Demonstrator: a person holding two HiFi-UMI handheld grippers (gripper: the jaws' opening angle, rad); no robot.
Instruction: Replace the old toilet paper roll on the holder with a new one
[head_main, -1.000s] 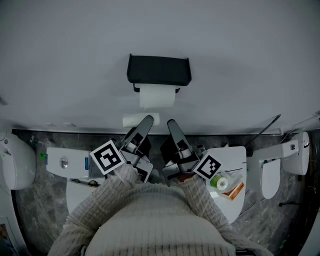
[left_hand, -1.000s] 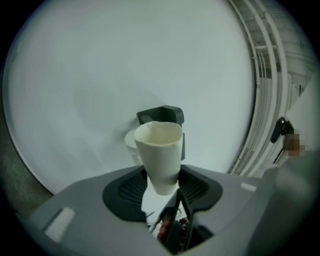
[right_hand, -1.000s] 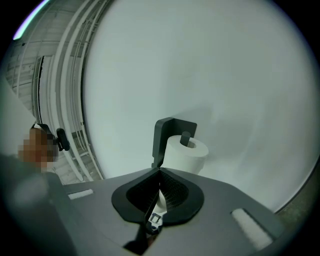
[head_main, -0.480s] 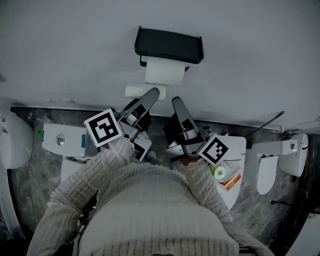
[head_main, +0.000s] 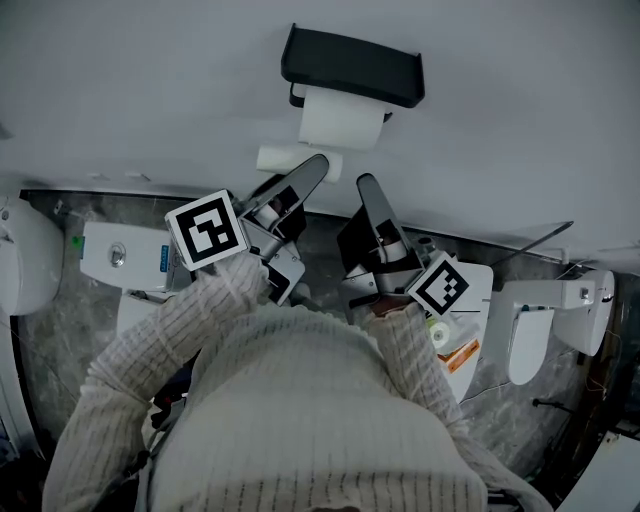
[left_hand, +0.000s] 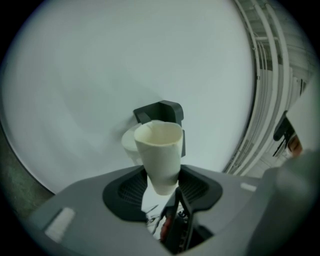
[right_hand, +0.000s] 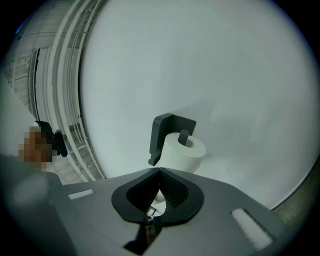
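Note:
A black holder (head_main: 352, 65) on the white wall carries a full white roll (head_main: 340, 120). Just below it, my left gripper (head_main: 318, 165) is shut on a thin cream paper tube (head_main: 285, 158) that sticks out to the left. In the left gripper view the tube (left_hand: 159, 150) stands between the pads, in front of the holder (left_hand: 162, 112). My right gripper (head_main: 365, 183) hangs beside it, shut with nothing in it. The right gripper view has the closed jaws (right_hand: 159, 172) below the holder (right_hand: 167, 130) and its roll (right_hand: 182, 150).
Below my arms are a white cistern top (head_main: 120, 255) on the left and a white surface (head_main: 478, 290) with a green-capped item (head_main: 440, 330) on the right. Toilets (head_main: 25, 270) (head_main: 545, 320) flank the dark marble floor. White rails (right_hand: 65, 90) run along one side.
The head view has shifted, so the holder and both grippers sit higher and further right in the picture. Both grippers keep their place under the holder, the left still on the tube.

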